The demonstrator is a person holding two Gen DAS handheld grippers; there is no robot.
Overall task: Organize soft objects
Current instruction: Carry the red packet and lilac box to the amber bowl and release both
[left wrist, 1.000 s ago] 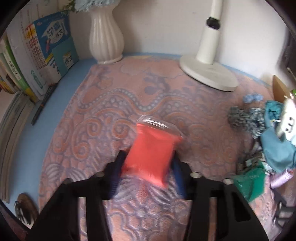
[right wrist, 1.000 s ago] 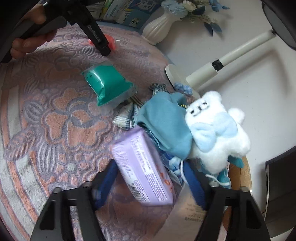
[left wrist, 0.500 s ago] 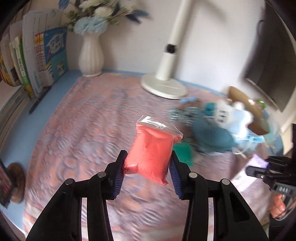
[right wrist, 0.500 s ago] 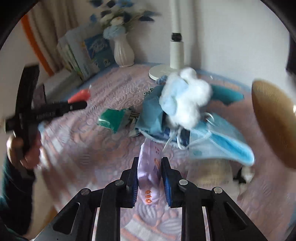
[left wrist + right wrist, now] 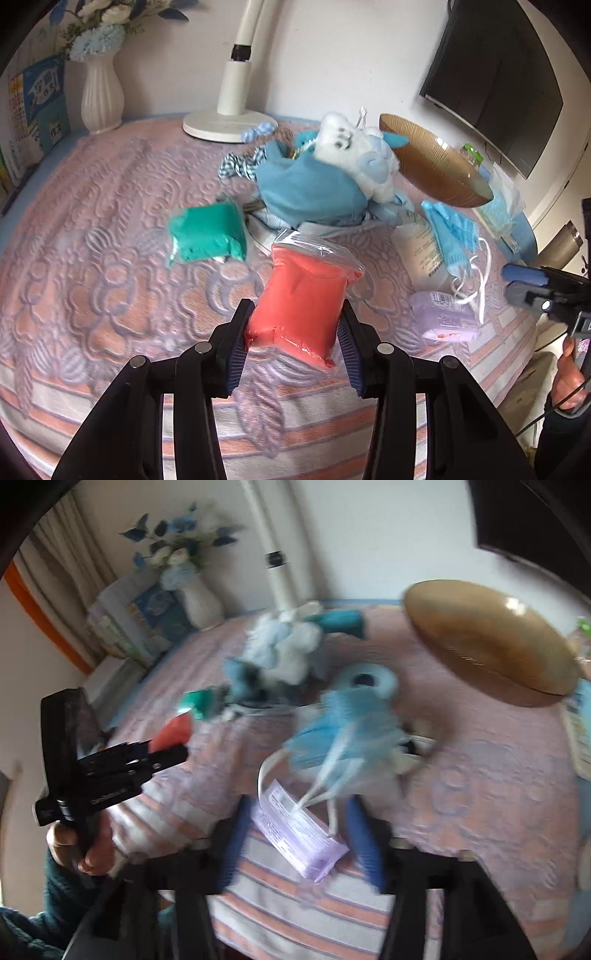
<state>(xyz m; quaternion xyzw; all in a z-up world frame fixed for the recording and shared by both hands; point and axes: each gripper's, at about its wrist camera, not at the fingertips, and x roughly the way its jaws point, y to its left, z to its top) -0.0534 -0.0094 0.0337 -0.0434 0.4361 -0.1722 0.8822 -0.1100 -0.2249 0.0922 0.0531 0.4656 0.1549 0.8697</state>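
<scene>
The left tool (image 5: 293,334) is closed partway on a red pouch (image 5: 304,299) in clear wrap, its blue pads (image 5: 239,352) pressing both sides of the pouch's lower half while the sealed top stands free above the fingers. The pouch hangs over the patterned pink cloth (image 5: 110,280) that covers the desk, clear of it.

The right tool (image 5: 295,834) stands open; its jaws have just been opening, and a flat lilac packet (image 5: 299,830) lies between them on the striped edge of the cloth, with neither blue pad plainly pressing it. That view is blurred by motion. In the left wrist view the same lilac packet (image 5: 448,317) lies near the right edge of the desk, with a white mask strap over it.

Beyond the red pouch a green pouch (image 5: 207,234) lies alone on the cloth. Behind it is a heap: a teal cloth (image 5: 306,188) with a white and pale blue plush toy (image 5: 358,155) on top, a checked fabric piece (image 5: 236,166) at its left, and blue face masks (image 5: 450,229) at its right over a pale packet (image 5: 421,247). A brown ribbed bowl (image 5: 432,166) stands tilted just beside the plush. At the back are a white lamp base (image 5: 221,123), a white vase (image 5: 99,99) with flowers, and books (image 5: 37,107) at the left edge.
</scene>
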